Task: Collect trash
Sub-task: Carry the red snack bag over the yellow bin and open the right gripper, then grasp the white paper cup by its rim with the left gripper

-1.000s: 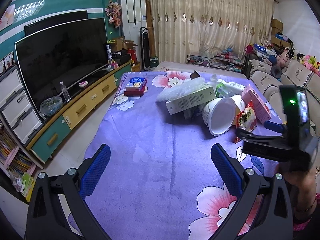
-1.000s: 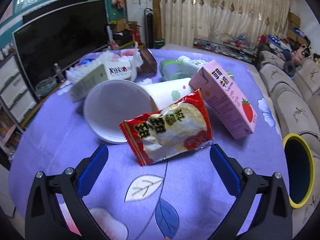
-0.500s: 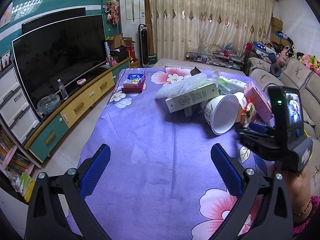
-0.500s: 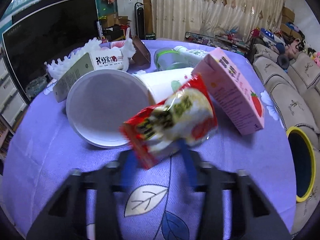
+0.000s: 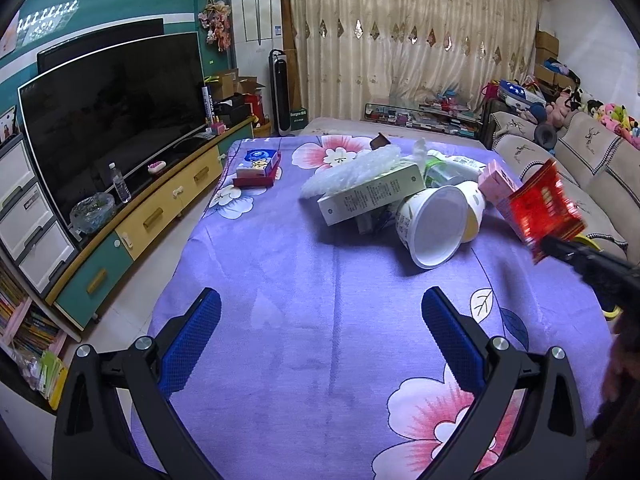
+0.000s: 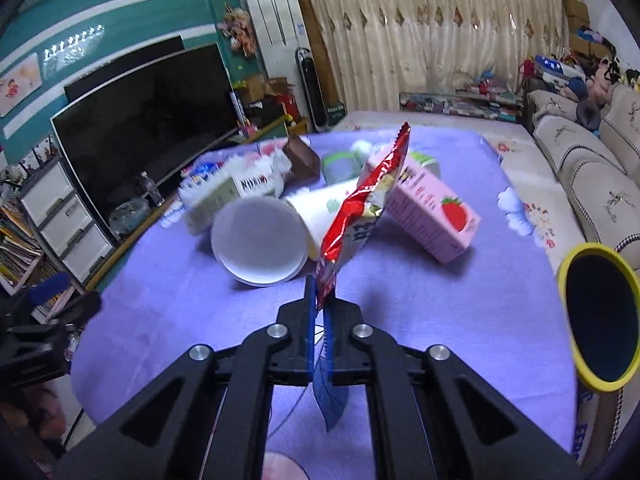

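Note:
My right gripper (image 6: 319, 300) is shut on a red snack packet (image 6: 362, 216) and holds it edge-on above the purple floral tablecloth (image 6: 440, 312). The packet also shows in the left wrist view (image 5: 544, 208), raised at the right. Behind it lie a tipped white paper cup (image 6: 260, 236), a pink strawberry carton (image 6: 436, 208), a pale green box (image 5: 372, 196), white bubble wrap (image 5: 352, 172) and a green bottle (image 6: 340, 164). My left gripper (image 5: 320, 332) is open and empty over the near part of the cloth.
A yellow-rimmed black bin (image 6: 600, 320) stands at the table's right edge beside a beige sofa (image 6: 592, 184). A TV (image 5: 108, 120) on a low cabinet (image 5: 160, 216) runs along the left. A blue tissue pack on a red box (image 5: 258, 168) sits far left on the table.
My right gripper closed on the red snack packet and lifted it off the cloth, turning it upright. The left gripper pulled back slightly and stays open.

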`<state>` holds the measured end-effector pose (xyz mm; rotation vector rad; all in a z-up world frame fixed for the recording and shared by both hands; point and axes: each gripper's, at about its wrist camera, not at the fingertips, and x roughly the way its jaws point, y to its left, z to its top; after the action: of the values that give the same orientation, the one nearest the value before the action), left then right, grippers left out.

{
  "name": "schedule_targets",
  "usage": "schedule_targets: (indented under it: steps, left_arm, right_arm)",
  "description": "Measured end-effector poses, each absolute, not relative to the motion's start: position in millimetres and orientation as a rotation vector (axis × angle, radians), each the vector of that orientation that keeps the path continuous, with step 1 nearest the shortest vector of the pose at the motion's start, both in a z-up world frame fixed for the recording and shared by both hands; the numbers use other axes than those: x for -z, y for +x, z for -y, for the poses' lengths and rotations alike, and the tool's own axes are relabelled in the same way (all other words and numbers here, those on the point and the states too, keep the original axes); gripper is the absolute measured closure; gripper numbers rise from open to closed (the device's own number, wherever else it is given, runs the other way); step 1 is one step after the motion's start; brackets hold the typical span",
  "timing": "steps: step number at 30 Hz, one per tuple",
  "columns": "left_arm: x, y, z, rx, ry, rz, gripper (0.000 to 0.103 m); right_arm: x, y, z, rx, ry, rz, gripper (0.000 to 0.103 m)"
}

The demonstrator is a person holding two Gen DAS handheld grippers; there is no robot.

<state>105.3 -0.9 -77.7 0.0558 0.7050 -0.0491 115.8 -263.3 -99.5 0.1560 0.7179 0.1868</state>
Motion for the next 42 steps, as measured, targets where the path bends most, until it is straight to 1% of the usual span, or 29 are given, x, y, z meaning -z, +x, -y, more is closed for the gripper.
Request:
schedule_targets:
  steps: [6,12,15,18,23,28,31,33,34,35,36,42]
  left_arm:
    - [75.7,102.0,12.3,0.068,0.074,-0.702,0.004]
    - [75.1,104.1,24.2,0.086,0.093,-0.703,0.004]
    - [75.6,107.4,30.0,0.094,0.100,-0.706,0.004]
    - [76.4,109.8,37.5,0.104,0.106,-0.711,0.004]
    - [78.0,116.9,52.2,0.118,0.125,-0.721,0.004]
    - [80.5,122.7,66.1,0.128,0.141,-0.728,0.004]
    - [84.3,128.0,72.6,0.132,0.149,-0.736,0.004]
    - [86.9,131.3,75.9,0.135,0.151,-0.743,0.004]
    - [89.0,134.0,78.4,0.138,0.153,-0.750,0.004]
    - [90.9,136.5,79.2,0.141,0.153,-0.756,0.004]
    - [92.6,138.3,80.0,0.141,0.154,-0.761,0.004]
    - [106.7,153.4,86.9,0.134,0.176,-0.781,0.004]
  right_arm:
    - [81.6,92.5,299.7,-0.131,0.159,-0.673,0.099]
    - [83.8,91.1,378.8,0.075,0.186,-0.672,0.099]
    - [96.6,95.9,426.0,0.190,0.193,-0.709,0.099]
    - [126.8,108.0,476.6,0.290,0.217,-0.794,0.099]
    - [172.4,124.7,527.4,0.364,0.250,-0.915,0.099]
    - [202.5,135.7,557.4,0.402,0.283,-0.993,0.097]
    - [210.8,136.0,563.6,0.415,0.300,-1.008,0.094]
    - [210.5,134.1,567.9,0.420,0.310,-1.004,0.084]
    - [209.3,132.6,568.2,0.422,0.313,-0.997,0.081]
    - [207.7,132.9,569.3,0.424,0.312,-0.992,0.077]
    - [206.7,131.7,569.0,0.425,0.311,-0.988,0.074]
    - [189.5,120.1,560.3,0.412,0.311,-0.942,0.073]
